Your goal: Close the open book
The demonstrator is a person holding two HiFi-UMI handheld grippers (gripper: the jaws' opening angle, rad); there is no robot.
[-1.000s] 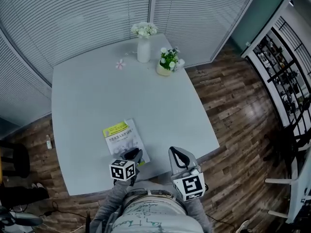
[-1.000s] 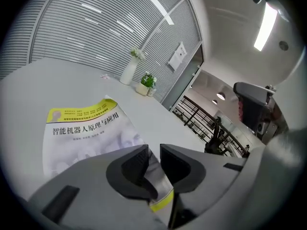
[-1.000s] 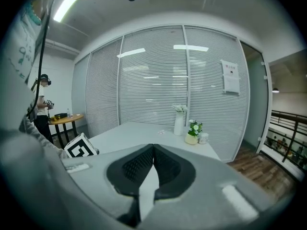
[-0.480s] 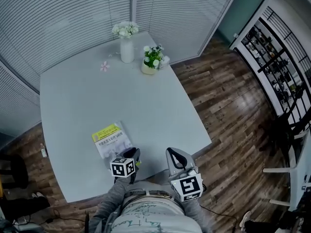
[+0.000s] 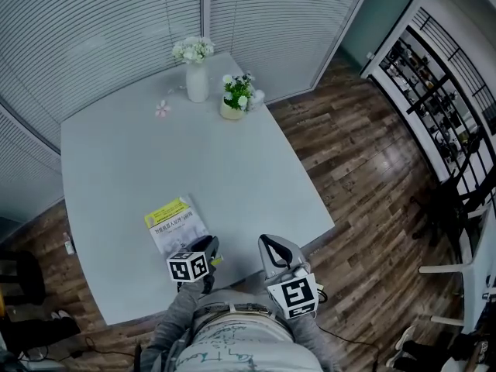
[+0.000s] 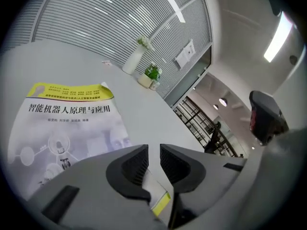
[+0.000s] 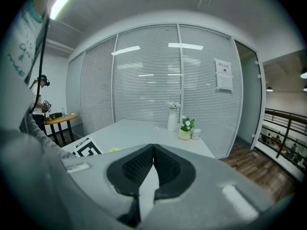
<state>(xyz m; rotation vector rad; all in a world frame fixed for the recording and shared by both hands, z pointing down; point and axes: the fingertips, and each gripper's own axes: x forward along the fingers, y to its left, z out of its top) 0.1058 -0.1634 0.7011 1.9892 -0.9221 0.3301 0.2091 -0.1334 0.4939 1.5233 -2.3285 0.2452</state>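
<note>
Closing step judged complete: the book [image 5: 175, 223] lies shut, cover up, at the near left of the table [image 5: 256, 169].

The left gripper [image 6: 153, 150], just near of the book, has its jaws a narrow gap apart, and a white strip [image 6: 158, 195] shows low between them. The right gripper [image 7: 153, 147], at the near edge, has its jaws pressed together on nothing. The next move probably calls only for drawing both back. The pink flower [image 5: 162, 109], vase [image 5: 196, 84] and potted plant [image 5: 232, 99] stand far off and block nothing.

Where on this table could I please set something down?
The middle of the pale grey table is bare, between the yellow-and-white book near you and the white vase and potted green plant at the far corner. That corner is crowded.
</note>
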